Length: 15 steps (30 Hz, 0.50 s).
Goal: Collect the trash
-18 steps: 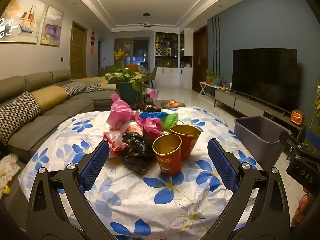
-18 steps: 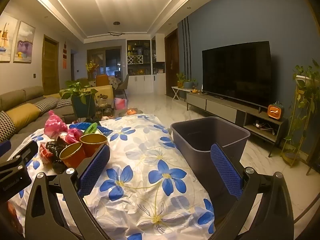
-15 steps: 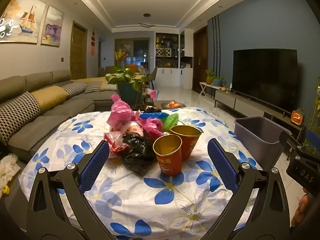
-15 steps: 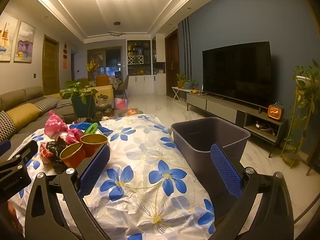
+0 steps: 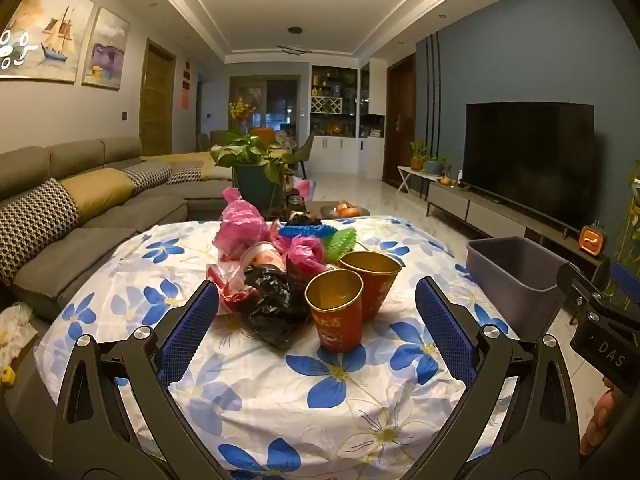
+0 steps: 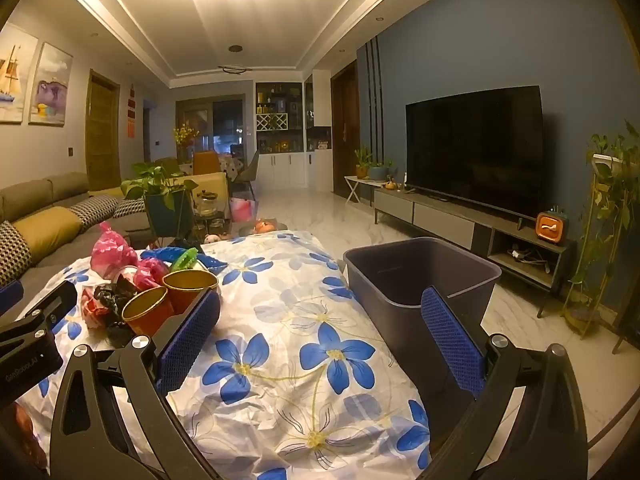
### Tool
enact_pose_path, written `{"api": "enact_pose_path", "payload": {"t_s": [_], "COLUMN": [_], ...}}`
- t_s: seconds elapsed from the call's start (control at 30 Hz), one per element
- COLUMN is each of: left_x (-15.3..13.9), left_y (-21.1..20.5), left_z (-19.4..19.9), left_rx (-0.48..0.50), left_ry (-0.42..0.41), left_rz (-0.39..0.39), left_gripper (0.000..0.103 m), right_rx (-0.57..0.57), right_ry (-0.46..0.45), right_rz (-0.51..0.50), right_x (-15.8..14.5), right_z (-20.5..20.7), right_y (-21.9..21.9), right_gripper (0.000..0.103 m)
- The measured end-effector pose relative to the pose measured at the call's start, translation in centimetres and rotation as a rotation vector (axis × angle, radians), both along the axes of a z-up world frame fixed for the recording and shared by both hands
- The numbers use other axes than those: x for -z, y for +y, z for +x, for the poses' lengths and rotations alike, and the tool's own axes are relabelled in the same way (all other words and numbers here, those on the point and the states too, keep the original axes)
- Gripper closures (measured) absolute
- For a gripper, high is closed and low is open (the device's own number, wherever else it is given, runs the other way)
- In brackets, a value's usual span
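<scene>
A heap of trash lies mid-table on the blue-flowered cloth [image 5: 340, 396]: two red paper cups with gold insides [image 5: 336, 312] [image 5: 374, 282], a crumpled black bag [image 5: 272, 304], pink bags [image 5: 240, 224] and a green scrubber [image 5: 340, 240]. My left gripper [image 5: 316, 328] hovers open in front of the heap, short of the nearer cup, nothing between its fingers. My right gripper [image 6: 320, 328] is open over the table's right side, its right finger in front of the grey bin [image 6: 420, 280]. The cups [image 6: 146, 312] lie to its left.
The grey bin [image 5: 516, 268] stands beside the table's right edge. A sofa [image 5: 80, 216] runs along the left, a potted plant [image 5: 256, 172] stands behind the table, and a TV [image 6: 476, 152] on a low unit lines the right wall. Marble floor [image 6: 332, 216] stretches beyond.
</scene>
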<state>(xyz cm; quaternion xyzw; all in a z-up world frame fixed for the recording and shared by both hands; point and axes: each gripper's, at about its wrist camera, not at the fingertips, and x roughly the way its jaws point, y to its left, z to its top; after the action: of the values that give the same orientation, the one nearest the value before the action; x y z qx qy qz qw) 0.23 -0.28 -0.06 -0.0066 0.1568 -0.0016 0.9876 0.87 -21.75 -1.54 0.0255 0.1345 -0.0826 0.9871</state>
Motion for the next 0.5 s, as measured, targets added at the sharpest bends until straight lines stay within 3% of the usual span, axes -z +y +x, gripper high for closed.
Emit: {"api": "enact_pose_path", "payload": {"t_s": [0.5], "left_x": [-0.17], "left_y": [0.76], "left_z": [-0.46], "left_rx": [0.001], "left_ry": [0.0], "left_rz": [-0.015], "left_gripper": [0.006], "right_rx": [-0.001], "right_ry": [-0.003], "right_rz": [-0.002], "right_x": [0.21], "right_z": [0.09], "right_y": [-0.19], "right_gripper": [0.005]}}
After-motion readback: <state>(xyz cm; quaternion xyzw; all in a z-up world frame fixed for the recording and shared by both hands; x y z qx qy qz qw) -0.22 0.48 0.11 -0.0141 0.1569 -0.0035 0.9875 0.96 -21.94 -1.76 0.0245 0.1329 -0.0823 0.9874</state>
